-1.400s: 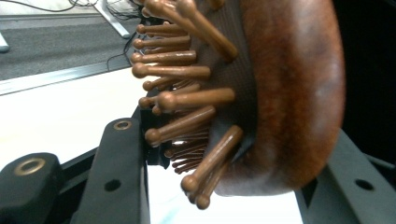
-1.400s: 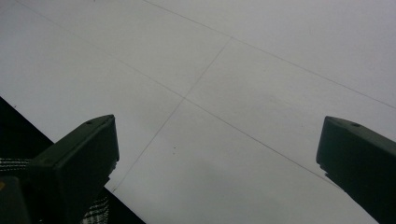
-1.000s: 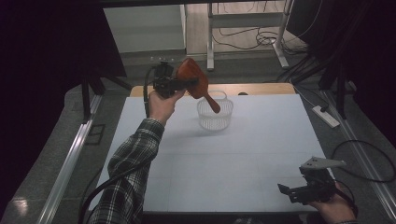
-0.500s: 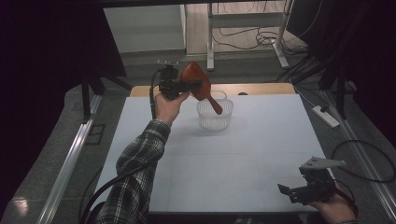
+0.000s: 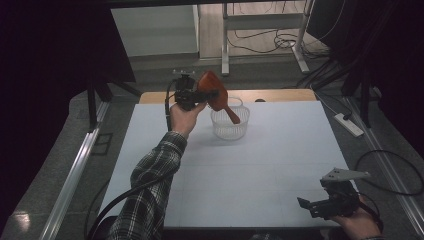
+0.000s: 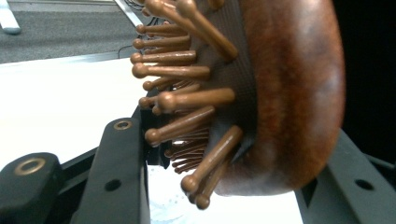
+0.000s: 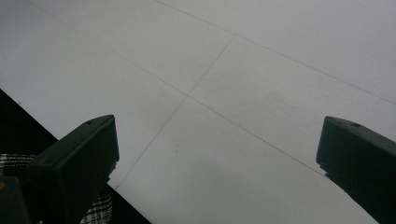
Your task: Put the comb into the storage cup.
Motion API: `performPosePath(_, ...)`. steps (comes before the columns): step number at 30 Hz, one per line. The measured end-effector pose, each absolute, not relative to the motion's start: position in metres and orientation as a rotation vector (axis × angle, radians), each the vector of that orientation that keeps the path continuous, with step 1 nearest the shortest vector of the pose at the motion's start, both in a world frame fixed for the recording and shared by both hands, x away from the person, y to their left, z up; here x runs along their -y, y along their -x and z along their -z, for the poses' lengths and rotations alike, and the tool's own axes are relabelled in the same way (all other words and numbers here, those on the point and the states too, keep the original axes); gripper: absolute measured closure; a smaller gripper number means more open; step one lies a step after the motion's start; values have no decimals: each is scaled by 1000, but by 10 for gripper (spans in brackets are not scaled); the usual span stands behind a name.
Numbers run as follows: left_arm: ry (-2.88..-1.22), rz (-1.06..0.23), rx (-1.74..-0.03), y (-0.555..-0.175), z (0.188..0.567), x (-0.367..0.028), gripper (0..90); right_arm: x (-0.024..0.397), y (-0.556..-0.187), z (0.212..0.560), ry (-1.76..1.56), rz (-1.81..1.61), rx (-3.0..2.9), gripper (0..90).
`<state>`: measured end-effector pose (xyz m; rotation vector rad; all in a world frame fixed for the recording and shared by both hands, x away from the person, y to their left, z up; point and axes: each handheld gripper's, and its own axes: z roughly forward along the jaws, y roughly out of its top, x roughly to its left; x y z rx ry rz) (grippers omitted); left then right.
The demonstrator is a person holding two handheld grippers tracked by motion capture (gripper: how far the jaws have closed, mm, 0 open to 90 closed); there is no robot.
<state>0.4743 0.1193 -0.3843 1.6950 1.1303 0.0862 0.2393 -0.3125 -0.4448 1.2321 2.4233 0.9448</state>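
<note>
I have the wooden hairbrush (image 5: 214, 90) clamped by its oval head in the left hand-held gripper (image 5: 200, 95), and its handle now slants down over the rim into the clear plastic basket (image 5: 230, 123) at the far middle of the table (image 5: 280, 165). In the left gripper view the brush (image 6: 261, 93) sits between the two black jaws, ball-tipped wooden pins turned toward one jaw and the smooth back toward the other, with a pale scrap of the basket visible just below. Compared with a second ago, my left hand has come lower and a little toward the basket, so the handle tip has gone from above the rim to inside it; the grasp itself has not altered. I read this as the placing step nearly done: the brush is lined up handle-first, and what remains is to sink it a touch more and let go. The head is wide next to the basket mouth, so I would expect it to rest leaning on the rim rather than lie flat, and a light basket could tip. My right hand-held gripper (image 5: 327, 204) waits low at the near right edge of the table, jaws spread and empty over the bare white surface (image 7: 224, 93), unmoved.
</note>
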Motion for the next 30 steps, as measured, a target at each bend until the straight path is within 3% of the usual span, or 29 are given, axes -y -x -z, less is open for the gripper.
performPosePath(30,-1698,-72,-1194,-478,413,-110,536,312,-239,445,-1231,-946,-2433,0)
